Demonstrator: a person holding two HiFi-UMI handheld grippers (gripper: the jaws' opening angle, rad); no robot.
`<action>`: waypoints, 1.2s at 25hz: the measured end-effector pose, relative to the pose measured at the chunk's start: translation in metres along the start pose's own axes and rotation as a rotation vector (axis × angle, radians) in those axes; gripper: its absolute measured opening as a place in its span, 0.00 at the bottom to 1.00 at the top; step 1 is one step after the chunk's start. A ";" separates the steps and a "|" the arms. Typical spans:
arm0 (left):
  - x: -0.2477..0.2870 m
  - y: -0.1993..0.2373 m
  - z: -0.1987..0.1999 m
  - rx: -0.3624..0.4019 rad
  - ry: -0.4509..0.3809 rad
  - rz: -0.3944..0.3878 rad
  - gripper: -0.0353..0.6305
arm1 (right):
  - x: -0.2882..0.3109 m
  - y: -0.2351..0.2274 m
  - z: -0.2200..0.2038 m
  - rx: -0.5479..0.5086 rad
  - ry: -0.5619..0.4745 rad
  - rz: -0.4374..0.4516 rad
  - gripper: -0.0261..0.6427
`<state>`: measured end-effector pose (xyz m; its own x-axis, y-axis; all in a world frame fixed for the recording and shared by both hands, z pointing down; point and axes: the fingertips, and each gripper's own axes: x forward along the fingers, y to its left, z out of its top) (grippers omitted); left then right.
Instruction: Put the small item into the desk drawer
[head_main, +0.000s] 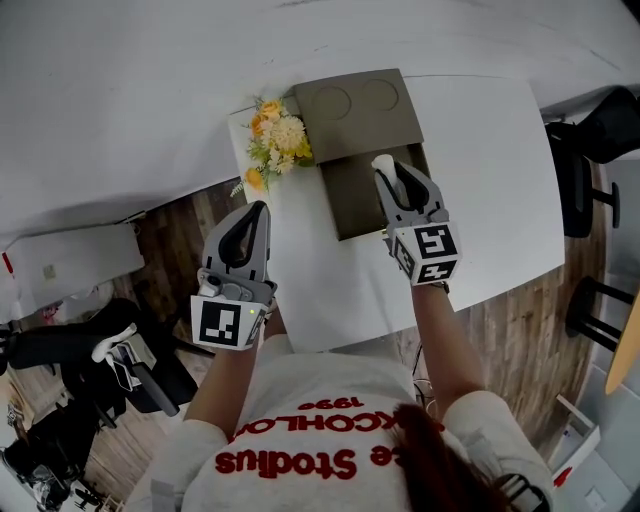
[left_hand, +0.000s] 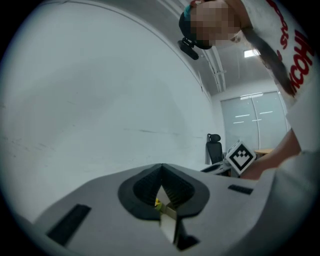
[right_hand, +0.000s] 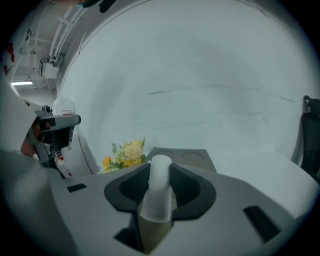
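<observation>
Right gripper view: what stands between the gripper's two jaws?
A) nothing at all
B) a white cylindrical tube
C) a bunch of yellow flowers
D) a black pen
B: the white cylindrical tube stands upright, clamped between the dark pads of the right gripper.

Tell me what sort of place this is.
Most likely an office: a white desk carrying a small drawer unit and flowers, a black office chair nearby, and glass partition walls in the background.

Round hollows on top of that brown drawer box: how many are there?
2. Both lie side by side on top of the drawer box: one hollow nearer the flowers, the other hollow farther from them. None looks hidden.
</observation>
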<state>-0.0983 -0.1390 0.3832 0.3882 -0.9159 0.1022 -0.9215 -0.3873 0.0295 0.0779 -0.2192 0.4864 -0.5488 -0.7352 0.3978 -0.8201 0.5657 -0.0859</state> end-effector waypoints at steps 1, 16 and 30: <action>0.000 0.000 -0.002 -0.010 0.010 0.001 0.06 | 0.008 0.001 -0.010 -0.019 0.041 0.008 0.23; -0.003 -0.001 -0.018 0.036 0.045 -0.039 0.06 | 0.037 0.005 -0.079 -0.116 0.333 0.034 0.32; -0.003 -0.003 0.026 0.097 -0.076 -0.041 0.06 | -0.047 0.005 0.057 -0.026 -0.122 -0.056 0.06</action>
<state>-0.0967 -0.1378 0.3566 0.4289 -0.9030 0.0271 -0.9007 -0.4297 -0.0644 0.0903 -0.2025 0.4151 -0.5192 -0.8049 0.2873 -0.8464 0.5309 -0.0423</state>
